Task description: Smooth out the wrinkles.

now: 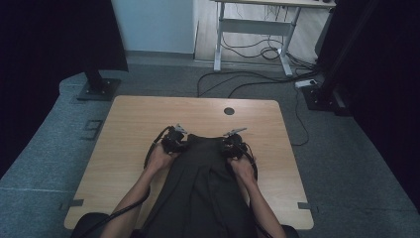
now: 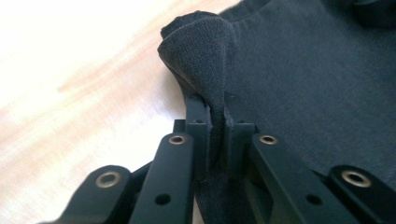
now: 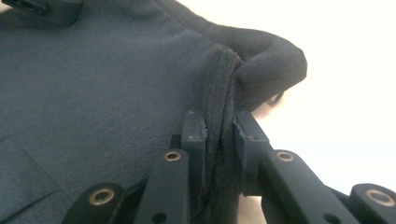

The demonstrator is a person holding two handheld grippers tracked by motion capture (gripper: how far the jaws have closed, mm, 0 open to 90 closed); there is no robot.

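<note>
Dark grey knit garment (image 1: 200, 183): flat on the pale wooden surface (image 1: 129, 129)
Left gripper (image 1: 179, 140): fingers pinching the cloth's 11 o'clock corner
Right gripper (image 1: 229, 145): fingers clamped on its 1 o'clock corner

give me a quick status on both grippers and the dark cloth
Left gripper shut on dark cloth, pinching its far left corner. Right gripper shut on the far right corner. Cloth flat on the wooden table, nothing in the way.

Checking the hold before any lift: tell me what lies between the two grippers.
In the high view, the far edge of the dark garment spans from the left gripper to the right gripper; each is shut on a corner.
</note>
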